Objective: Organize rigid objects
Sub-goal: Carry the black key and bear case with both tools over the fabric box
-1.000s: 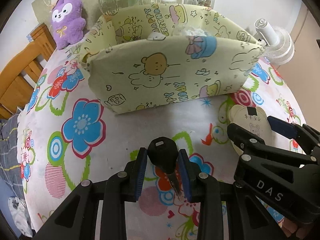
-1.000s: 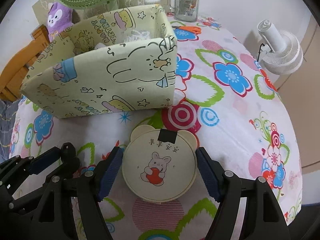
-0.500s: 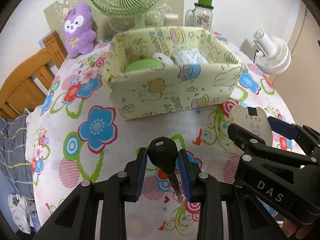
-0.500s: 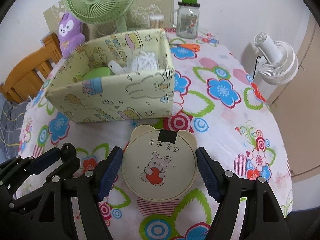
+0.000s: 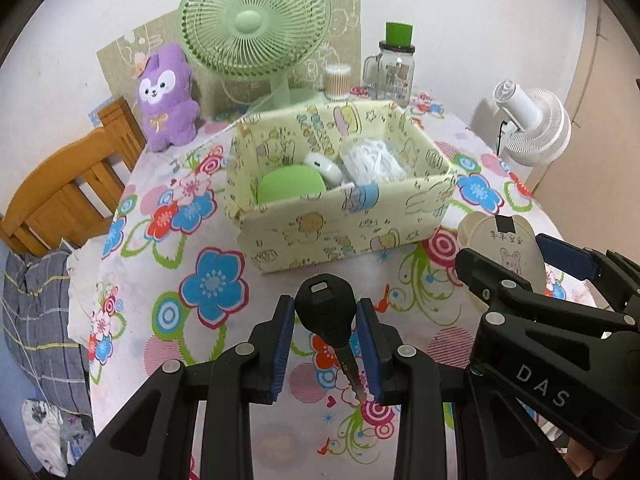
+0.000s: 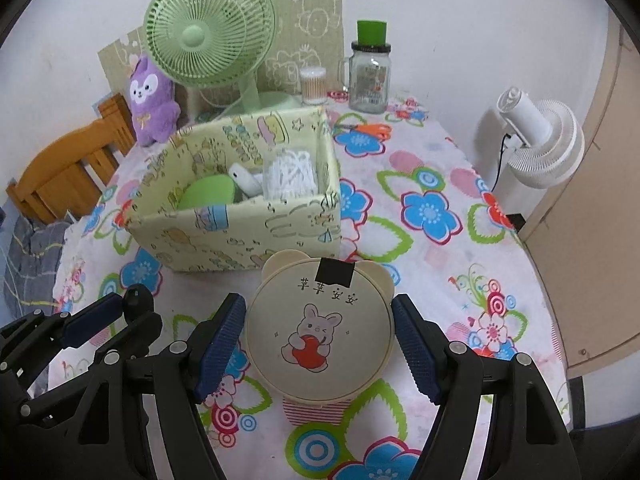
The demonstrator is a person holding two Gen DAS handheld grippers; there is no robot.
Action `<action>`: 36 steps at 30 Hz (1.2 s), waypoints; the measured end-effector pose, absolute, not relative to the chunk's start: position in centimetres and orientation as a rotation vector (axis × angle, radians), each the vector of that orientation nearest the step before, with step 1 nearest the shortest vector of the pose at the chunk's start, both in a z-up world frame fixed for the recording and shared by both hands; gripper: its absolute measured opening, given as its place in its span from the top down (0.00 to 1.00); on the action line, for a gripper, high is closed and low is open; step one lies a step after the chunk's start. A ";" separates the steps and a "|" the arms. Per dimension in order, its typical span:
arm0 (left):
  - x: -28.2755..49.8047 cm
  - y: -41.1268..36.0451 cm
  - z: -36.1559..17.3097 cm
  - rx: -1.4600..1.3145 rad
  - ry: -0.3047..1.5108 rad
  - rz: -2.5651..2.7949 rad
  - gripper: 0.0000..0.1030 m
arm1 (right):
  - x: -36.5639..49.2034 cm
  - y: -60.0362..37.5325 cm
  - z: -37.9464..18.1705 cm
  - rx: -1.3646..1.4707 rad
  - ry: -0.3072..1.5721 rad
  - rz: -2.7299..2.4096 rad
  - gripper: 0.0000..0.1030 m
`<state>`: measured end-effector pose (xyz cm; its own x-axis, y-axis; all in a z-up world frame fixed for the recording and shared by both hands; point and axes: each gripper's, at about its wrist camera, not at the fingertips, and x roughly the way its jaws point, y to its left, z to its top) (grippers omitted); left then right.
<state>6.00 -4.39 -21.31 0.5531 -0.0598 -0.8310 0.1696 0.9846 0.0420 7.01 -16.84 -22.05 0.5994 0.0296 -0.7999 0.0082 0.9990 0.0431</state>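
My left gripper (image 5: pixel 325 320) is shut on a black-headed key (image 5: pixel 326 312), held above the flowered tablecloth, its metal blade pointing back toward me. My right gripper (image 6: pixel 319 332) is shut on a round cream bear-eared case (image 6: pixel 318 330) with a rabbit picture; it also shows in the left wrist view (image 5: pixel 506 248). A yellow cartoon-print box (image 5: pixel 340 216) stands ahead of both grippers; it also shows in the right wrist view (image 6: pixel 240 224). It holds a green round item (image 5: pixel 290 186), a white device (image 5: pixel 326 166) and a white bundle (image 5: pixel 374 160).
A green desk fan (image 5: pixel 256 28), a purple plush toy (image 5: pixel 166 96), a cotton-swab jar (image 5: pixel 337 82) and a glass mug with a green lid (image 5: pixel 394 66) stand behind the box. Orange scissors (image 6: pixel 370 130) lie beyond it. A white fan (image 5: pixel 532 124) stands right, a wooden chair (image 5: pixel 68 188) left.
Both grippers have risen and drawn back from the box with their objects still held. The box now looks smaller and its contents show from above.
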 end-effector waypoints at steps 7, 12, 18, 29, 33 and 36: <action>6.0 -4.4 -19.3 0.122 0.948 -0.135 0.69 | 7.0 -16.9 -19.9 0.048 0.895 0.016 0.25; 6.1 -4.3 -17.6 0.114 0.937 -0.118 0.69 | 7.0 -16.7 -18.2 0.031 0.874 0.015 0.25; 6.3 -4.5 -16.0 0.111 0.912 -0.115 0.69 | 7.3 -17.0 -16.4 0.030 0.855 0.013 0.25; 7.3 -5.0 -13.8 0.104 0.876 -0.123 0.69 | 8.3 -17.2 -13.8 0.028 0.812 0.017 0.25; 7.8 -5.2 -12.9 0.112 0.854 -0.126 0.69 | 8.8 -17.0 -13.0 0.027 0.799 0.030 0.25; 8.3 -5.2 -12.5 0.110 0.846 -0.126 0.69 | 9.3 -16.8 -12.5 0.023 0.790 0.036 0.25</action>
<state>8.27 -5.17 -12.49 0.6565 -0.0674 -0.7513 0.1545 0.9869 0.0464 9.34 -16.81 -12.50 0.7030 0.0405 -0.7100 -0.0234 0.9992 0.0338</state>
